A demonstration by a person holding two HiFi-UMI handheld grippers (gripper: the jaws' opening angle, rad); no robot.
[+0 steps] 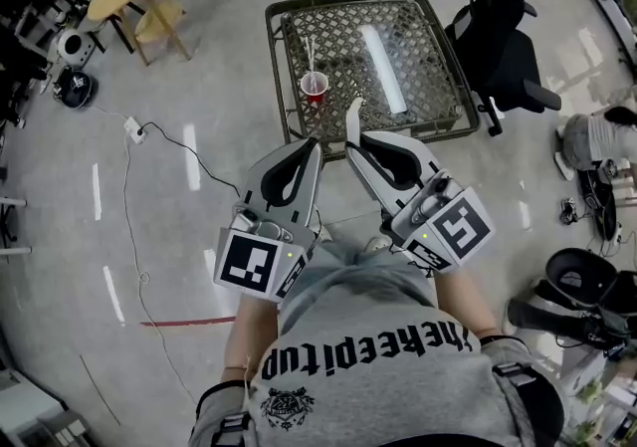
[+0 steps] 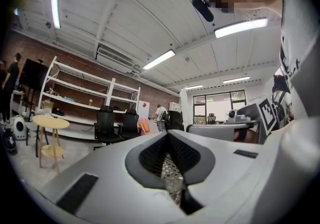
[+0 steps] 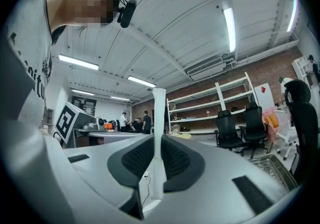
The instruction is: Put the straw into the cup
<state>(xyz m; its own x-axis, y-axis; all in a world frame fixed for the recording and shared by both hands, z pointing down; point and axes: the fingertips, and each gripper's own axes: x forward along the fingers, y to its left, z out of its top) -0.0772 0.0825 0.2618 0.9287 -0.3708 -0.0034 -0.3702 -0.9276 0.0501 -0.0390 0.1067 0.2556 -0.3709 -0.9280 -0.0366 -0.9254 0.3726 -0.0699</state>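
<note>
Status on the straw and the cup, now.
Done: the right gripper is shut on a white straw. In hand: it is held near the person's body, short of the red cup on the table; a second straw stands in that cup. Left: carry it over and drop it in. The left gripper is shut, empty.

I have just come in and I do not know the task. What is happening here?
A person holds two grippers close to the body. The right gripper is shut on a white straw that sticks out past its jaws; the left gripper is shut and empty. The red cup stands on the table ahead, apart from both, seemingly with one thin straw in it.
</note>
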